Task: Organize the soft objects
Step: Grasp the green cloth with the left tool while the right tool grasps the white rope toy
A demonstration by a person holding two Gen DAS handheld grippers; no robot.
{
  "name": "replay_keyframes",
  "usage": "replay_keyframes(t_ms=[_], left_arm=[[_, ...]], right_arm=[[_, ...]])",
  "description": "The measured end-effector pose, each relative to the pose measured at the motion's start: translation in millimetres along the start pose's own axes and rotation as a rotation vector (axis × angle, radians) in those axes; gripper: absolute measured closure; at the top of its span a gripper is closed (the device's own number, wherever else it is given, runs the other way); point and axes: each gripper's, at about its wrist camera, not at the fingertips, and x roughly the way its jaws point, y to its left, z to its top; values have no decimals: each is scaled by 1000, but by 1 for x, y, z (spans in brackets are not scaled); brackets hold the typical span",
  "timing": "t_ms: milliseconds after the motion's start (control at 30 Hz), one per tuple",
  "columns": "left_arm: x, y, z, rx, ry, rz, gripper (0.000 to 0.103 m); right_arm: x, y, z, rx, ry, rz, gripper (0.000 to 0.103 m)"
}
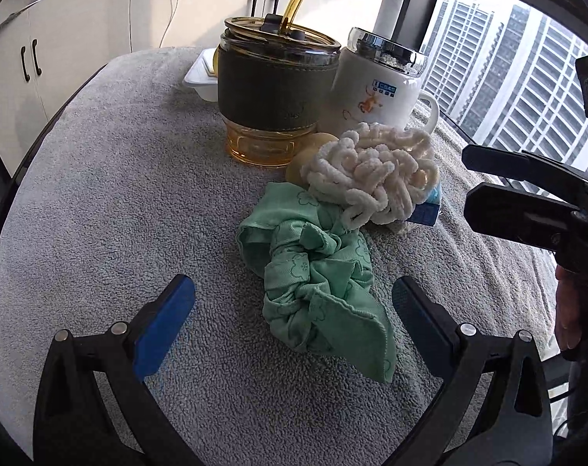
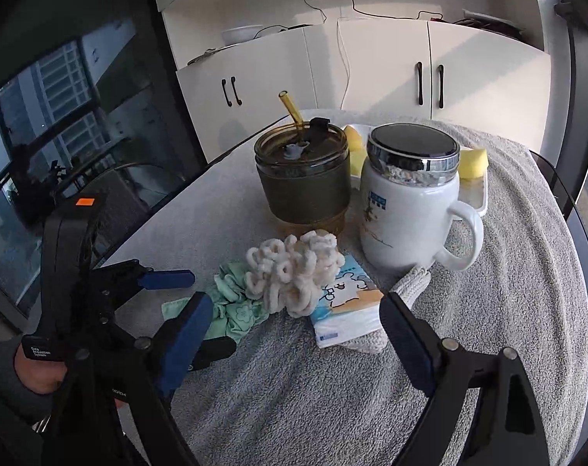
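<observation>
While both hand-held grippers stand wide open and empty, the step looks like a first pick from the soft pile on the grey-towelled counter. Behind it stand a tumbler and mug; keep clear of both. The green cloth lies crumpled between the left hand-held gripper fingers, touching the white yarn bundle. Close low on its bulk, lift slowly so the yarn stays. The right hand-held gripper faces the tissue pack under the yarn.

Soft daylight from the window — sharp centre, fisheye-bent edges, dark corners.
</observation>
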Motion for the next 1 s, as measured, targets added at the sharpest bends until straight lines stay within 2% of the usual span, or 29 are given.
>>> replay_keyframes(t_ms=[167, 400, 467, 567, 700, 733, 833, 1000], left_arm=[[14, 11, 5, -37, 26, 22, 0], [20, 10, 10, -36, 20, 41, 0], [19, 9, 10, -46, 16, 40, 0], [20, 10, 10, -43, 14, 45, 1], [19, 7, 8, -45, 13, 47, 2], [19, 8, 8, -44, 13, 47, 2], [16, 8, 5, -48, -2, 38, 13], [14, 7, 6, -44, -6, 36, 38]], right_arm=[[24, -2, 8, -6, 42, -17, 19], [48, 3, 14, -61, 80, -73, 22], [50, 6, 13, -80, 81, -77, 33], [52, 10, 11, -108, 87, -89, 41], [53, 14, 9, -133, 86, -101, 47], [53, 15, 9, -135, 84, -99, 53], [55, 18, 7, -144, 87, -95, 70], [53, 18, 5, -133, 79, -69, 78]])
